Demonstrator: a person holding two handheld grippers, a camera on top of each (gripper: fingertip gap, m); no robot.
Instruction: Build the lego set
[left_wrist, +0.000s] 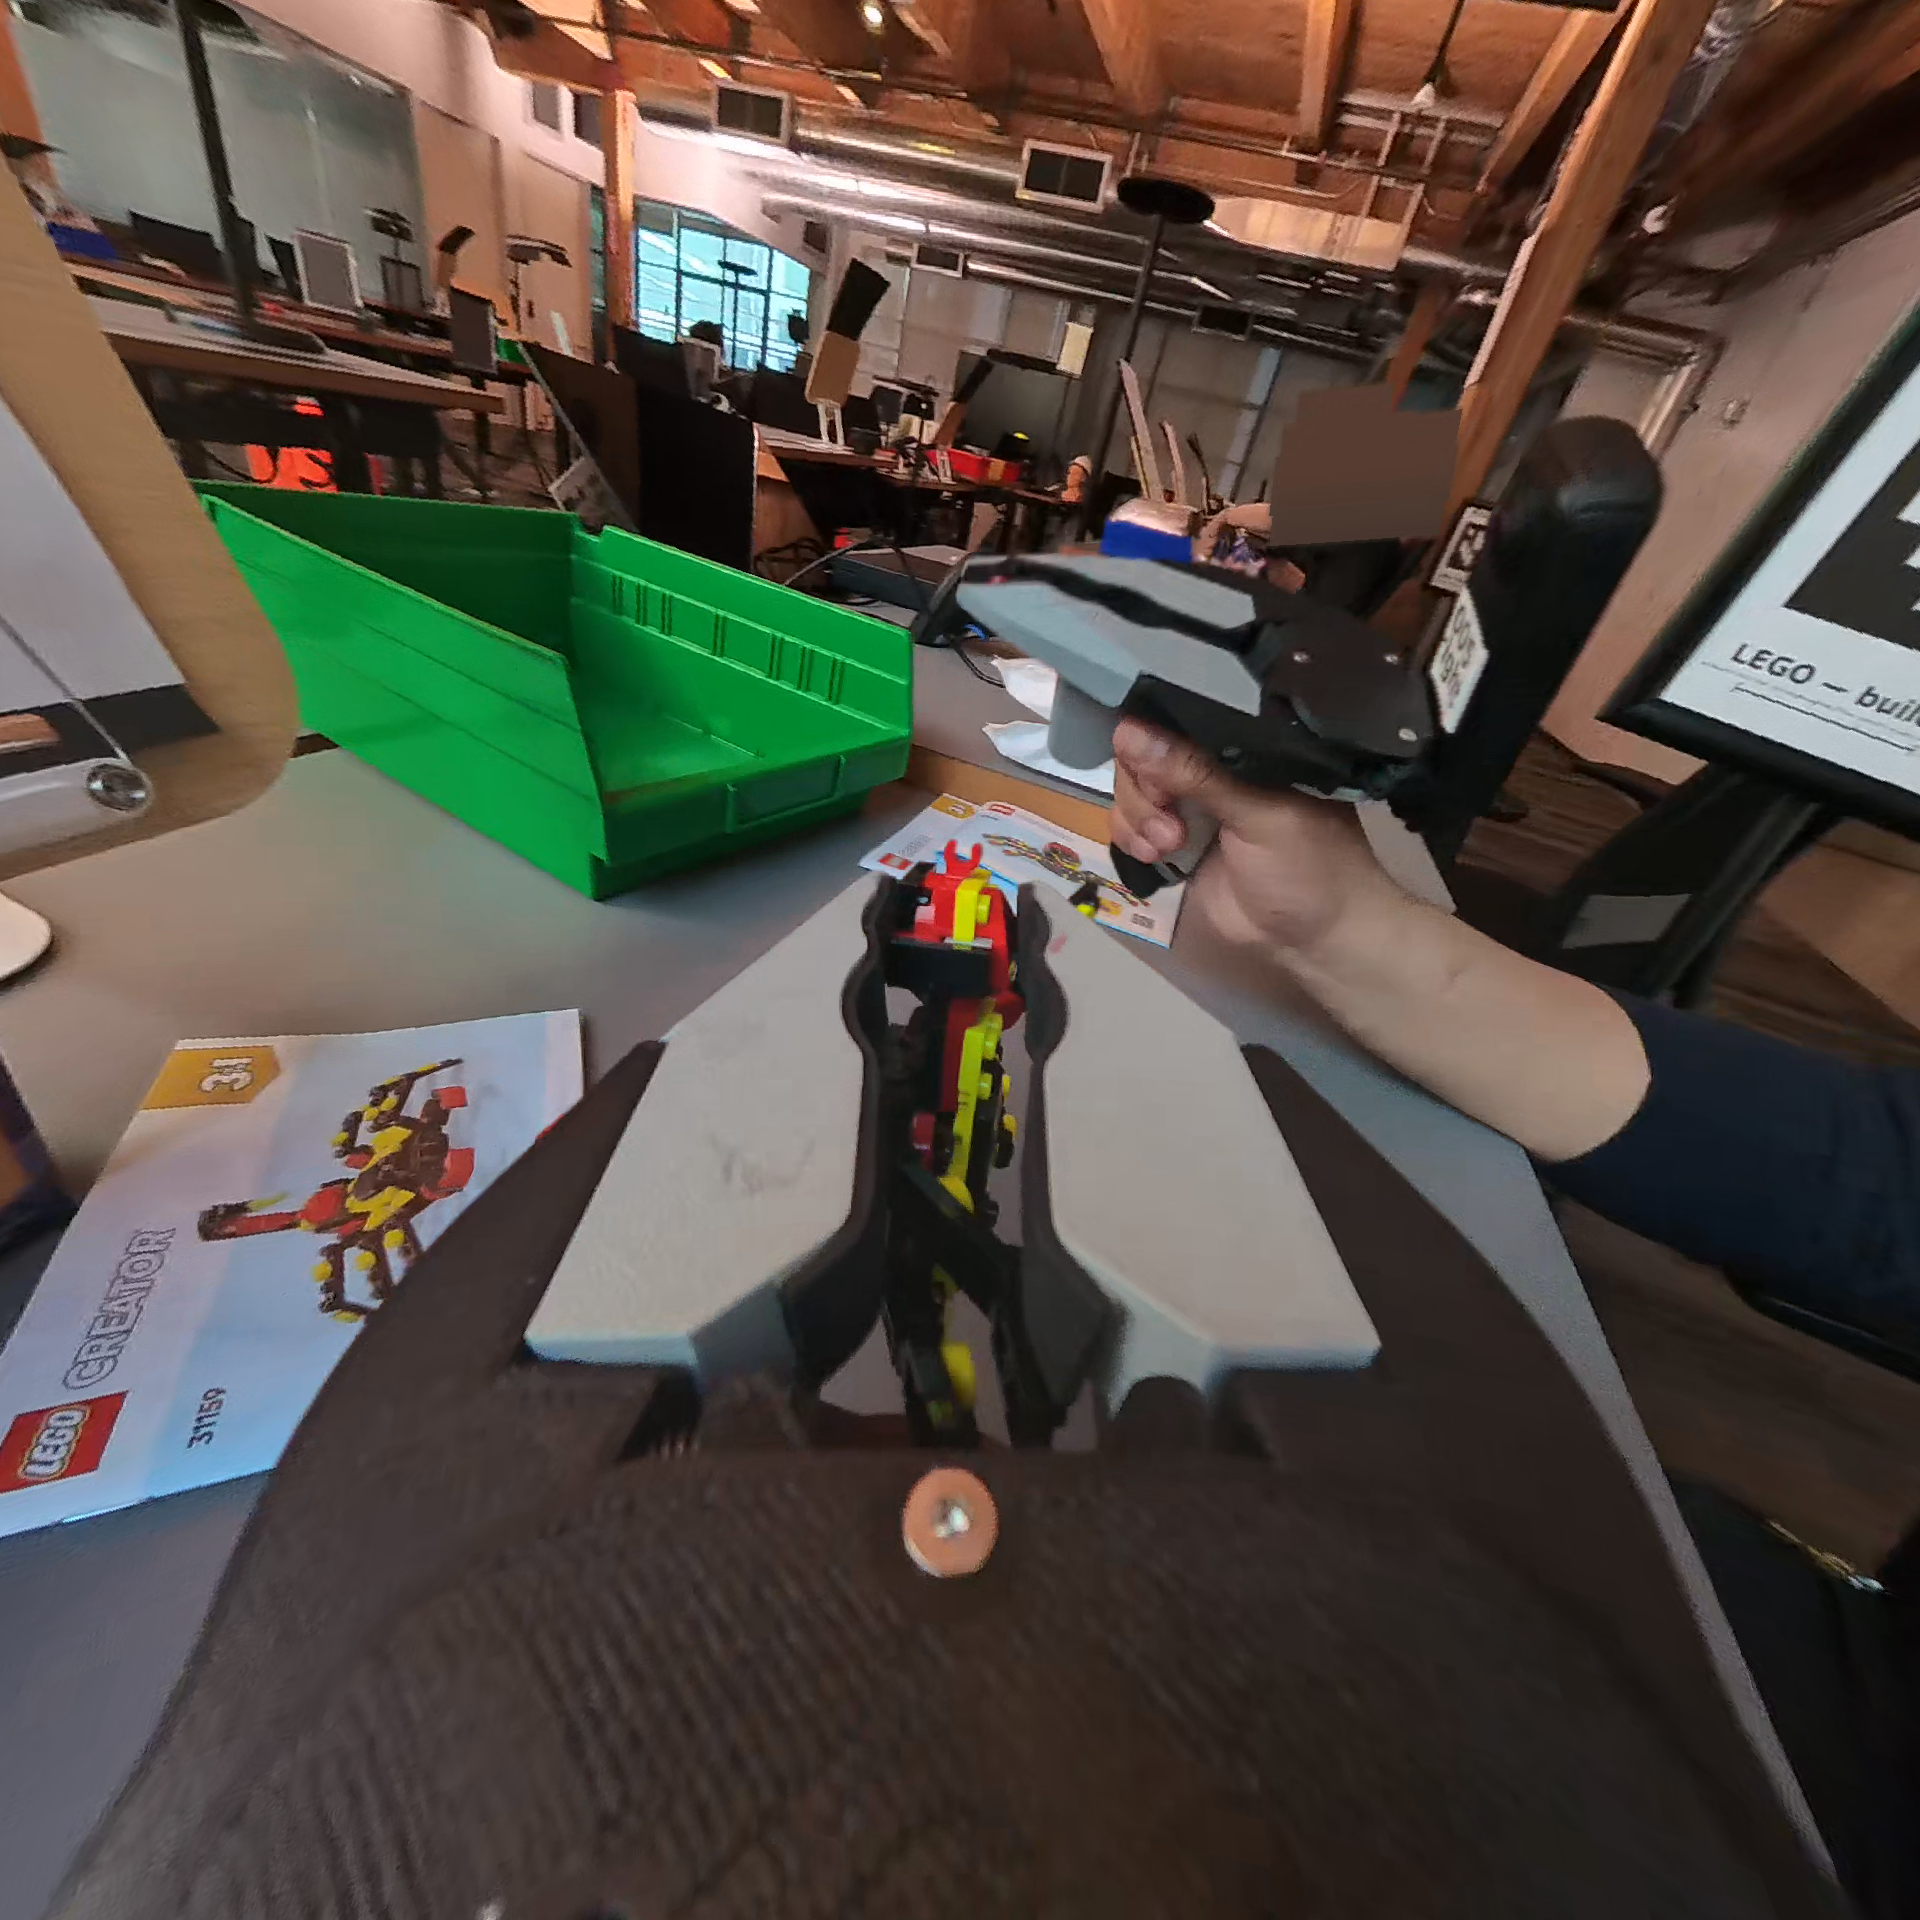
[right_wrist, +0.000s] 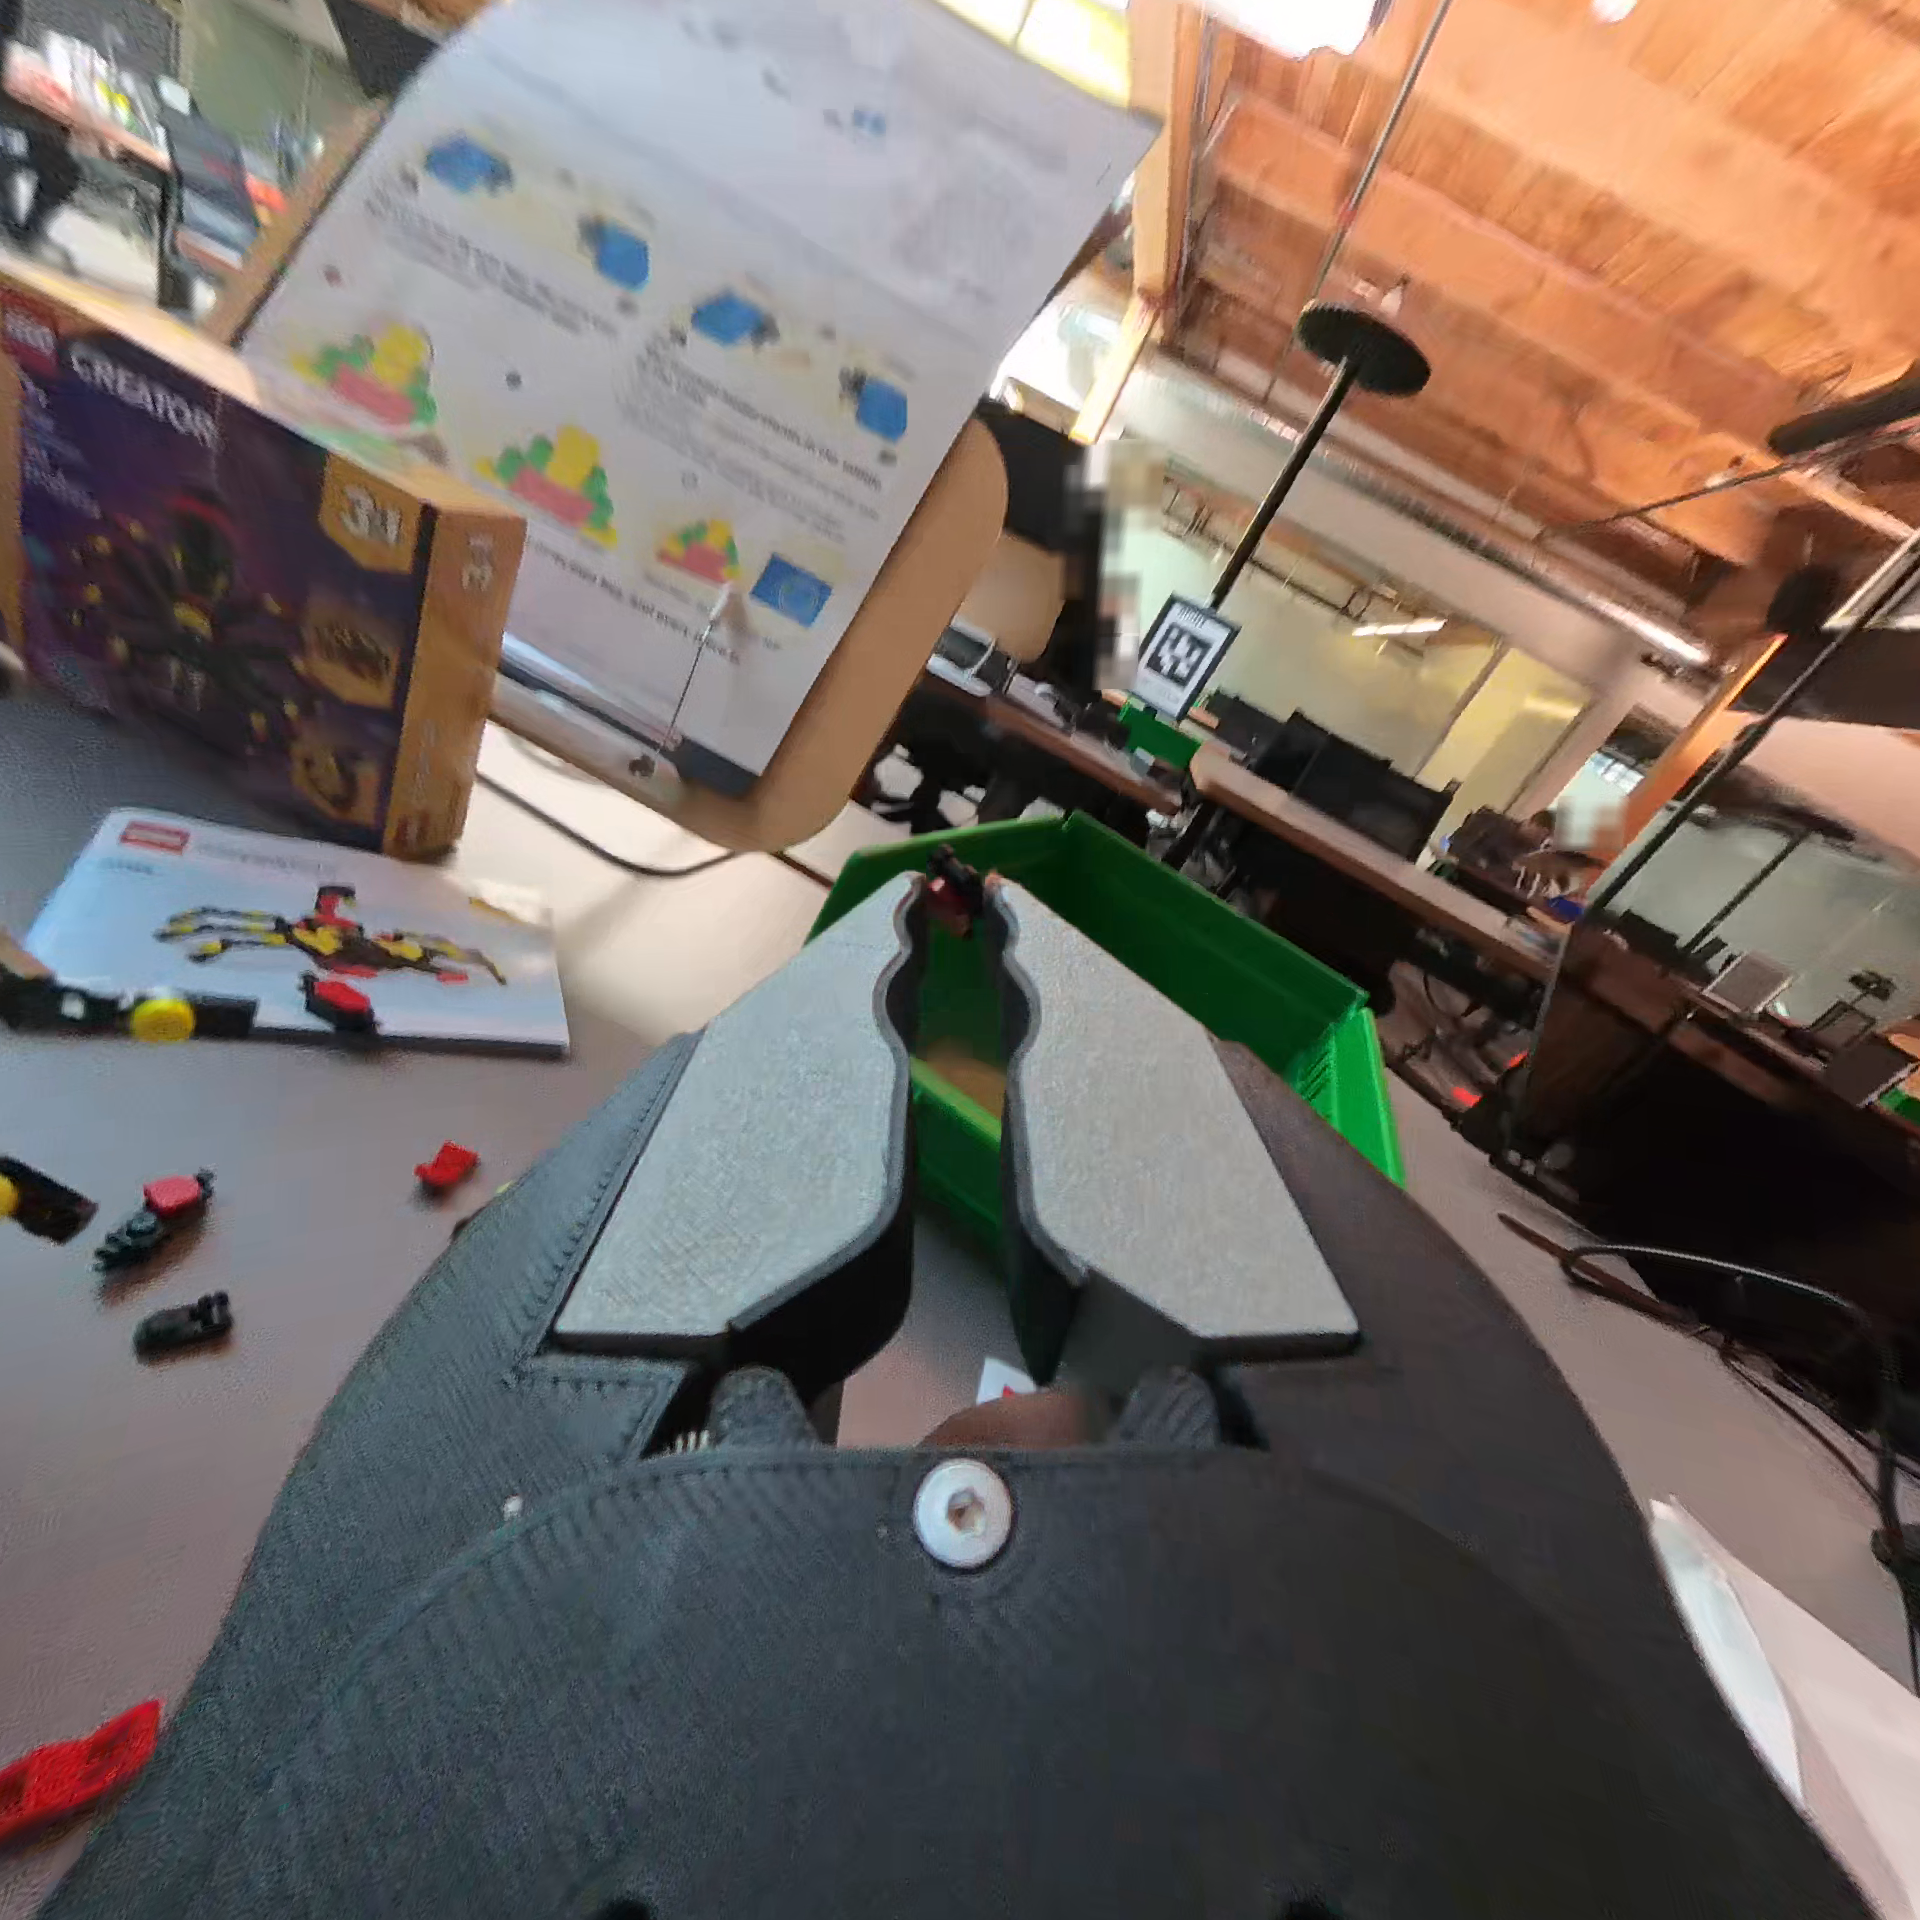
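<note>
My left gripper (left_wrist: 951, 904) is shut on a long brick assembly (left_wrist: 961, 987) of red, yellow and black pieces. The assembly runs back between the fingers and a red clip sticks out past the tips. My right gripper (right_wrist: 954, 899) holds a small red and black piece (right_wrist: 951, 896) at its very fingertips, above the open green bin (right_wrist: 1195, 935). In the left wrist view the right gripper (left_wrist: 971, 597) is held by a hand (left_wrist: 1247, 862) to the right of the green bin (left_wrist: 623, 675), higher than the assembly.
An instruction booklet (left_wrist: 260, 1247) lies at the left and a second one (left_wrist: 1039, 862) beyond the assembly. Loose red and black pieces (right_wrist: 156, 1216), a booklet (right_wrist: 312, 935), a purple toy box (right_wrist: 239, 582) and a propped instruction sheet (right_wrist: 675, 364) stand left of the bin. The left gripper's tips are roughly 15 cm from the right gripper's.
</note>
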